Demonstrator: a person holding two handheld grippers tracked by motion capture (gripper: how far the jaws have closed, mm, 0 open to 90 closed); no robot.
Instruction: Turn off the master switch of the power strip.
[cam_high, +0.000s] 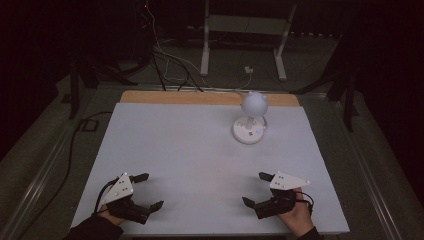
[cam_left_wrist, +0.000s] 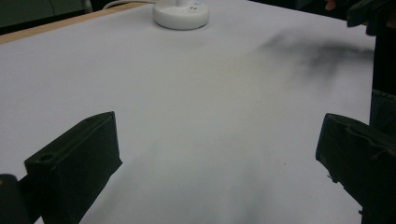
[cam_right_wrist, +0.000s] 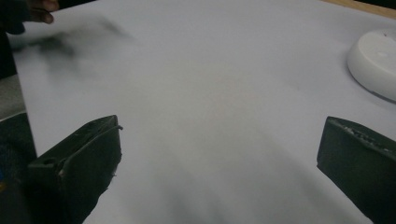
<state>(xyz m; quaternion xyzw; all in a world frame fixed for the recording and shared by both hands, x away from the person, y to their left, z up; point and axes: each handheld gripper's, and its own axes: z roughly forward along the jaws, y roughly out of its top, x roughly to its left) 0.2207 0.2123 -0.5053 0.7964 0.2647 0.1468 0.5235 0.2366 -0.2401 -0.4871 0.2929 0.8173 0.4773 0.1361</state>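
Covering nearly the whole tabletop, a white sheet (cam_high: 190, 165) is laid flat, probably so that anything set on it stands out against the dark room. A strip of bare wooden table edge (cam_high: 165, 97) is left showing at 12 o'clock.

Next in size, a small white lamp (cam_high: 250, 121) is stood at about 1 o'clock from the sheet's centre, near the far edge. Its long axis is upright: a round base (cam_left_wrist: 181, 14) is seated flat on the sheet, a short stem rises from it, and a ball-shaped head (cam_high: 254, 102) is carried on top, leaning slightly toward 1 o'clock. Which way the head faces cannot be told.

The left gripper (cam_high: 145, 190) is held at 7 o'clock and the right gripper (cam_high: 256, 188) at 5 o'clock, both low over the near edge and well apart from the lamp. Both are aimed inward, seemingly a resting pose ahead of a reach. On each, the jaws are spread wide, with nothing between them but bare sheet.
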